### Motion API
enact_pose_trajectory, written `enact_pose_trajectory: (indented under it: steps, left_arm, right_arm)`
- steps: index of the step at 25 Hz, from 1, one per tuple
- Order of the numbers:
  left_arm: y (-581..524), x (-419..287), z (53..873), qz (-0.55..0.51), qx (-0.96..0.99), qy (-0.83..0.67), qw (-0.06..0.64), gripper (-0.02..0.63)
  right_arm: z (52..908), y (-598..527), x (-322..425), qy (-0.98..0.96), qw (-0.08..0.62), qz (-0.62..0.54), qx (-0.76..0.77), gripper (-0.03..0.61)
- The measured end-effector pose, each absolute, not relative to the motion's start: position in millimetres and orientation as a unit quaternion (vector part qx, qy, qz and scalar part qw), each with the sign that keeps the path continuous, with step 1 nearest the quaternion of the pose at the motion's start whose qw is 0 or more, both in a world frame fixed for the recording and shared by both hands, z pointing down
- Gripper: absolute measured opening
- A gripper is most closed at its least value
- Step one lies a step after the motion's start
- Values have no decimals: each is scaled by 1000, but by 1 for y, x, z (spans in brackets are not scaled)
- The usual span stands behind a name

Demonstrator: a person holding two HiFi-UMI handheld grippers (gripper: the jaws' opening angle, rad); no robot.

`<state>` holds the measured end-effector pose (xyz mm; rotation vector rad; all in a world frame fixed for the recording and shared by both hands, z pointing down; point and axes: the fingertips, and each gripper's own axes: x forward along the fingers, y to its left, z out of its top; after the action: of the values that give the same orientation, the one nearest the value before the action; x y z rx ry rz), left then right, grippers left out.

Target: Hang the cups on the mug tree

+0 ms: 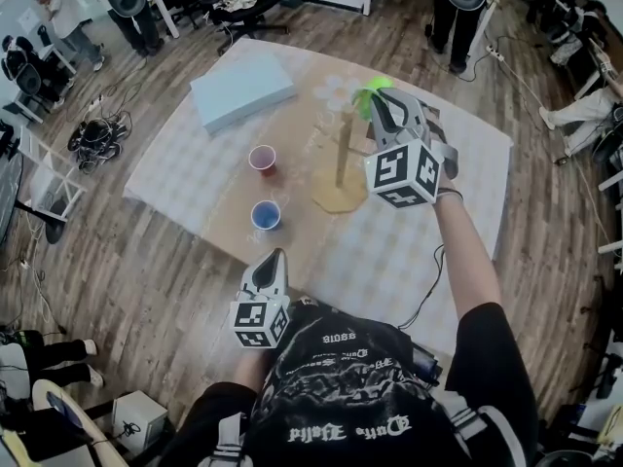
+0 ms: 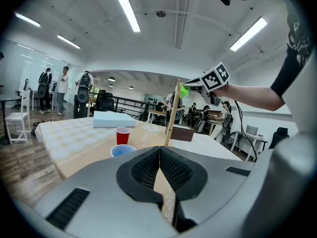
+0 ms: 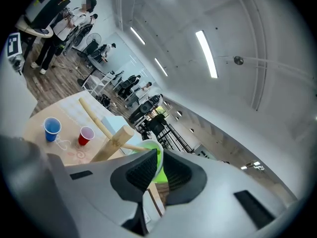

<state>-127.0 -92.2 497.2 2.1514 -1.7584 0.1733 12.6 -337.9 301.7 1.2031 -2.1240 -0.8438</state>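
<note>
Head view, bench (image 1: 438, 241): covered by a pale checked cloth, with a bare wooden patch in the middle.
Head view, mug tree (image 1: 342, 154): upright on its round base on the wooden patch.
Head view, green cup (image 1: 373, 92): in the air at the top of the mug tree, clamped in the right tool (image 1: 380, 103).
Head view, red cup (image 1: 262, 159): mouth up on the bench, to the left of the tree.
Head view, blue cup (image 1: 265, 215): mouth up, nearer the person than the red cup and apart from it.
Head view, left tool (image 1: 275, 258): held low at the near edge of the bench, pointing toward the blue cup but short of it.
Head view, pale blue slab (image 1: 241, 89): lies flat on the far left part of the bench.
Left gripper view, jaws: pressed together with nothing between them.
Left gripper view, ahead: the blue cup is nearest, the red cup stands behind it, and the tree's post is to their right. The right tool holds the green cup at the post's top.
Right gripper view, jaws: closed on the green cup near its rim, with the cup's mouth turned toward the tree.
Right gripper view, peg (image 3: 130, 147): runs from the post to the cup's rim. Whether its tip is inside the mouth cannot be told.
Right gripper view, lower left: the red and blue cups stand side by side on the wooden patch.
</note>
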Motion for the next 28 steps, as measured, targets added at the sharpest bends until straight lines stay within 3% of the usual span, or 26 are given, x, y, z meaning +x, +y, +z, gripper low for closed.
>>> enact_pose_trajectory:
  steps: [8, 28]
  left_arm:
    - [-93, -126, 500, 62, 761, -620, 179, 20]
    - [-91, -120, 501, 64, 763, -617, 183, 20]
  right_arm:
    - [319, -328, 12, -780, 303, -342, 427, 28]
    - [338, -310, 10, -789, 305, -335, 414, 60]
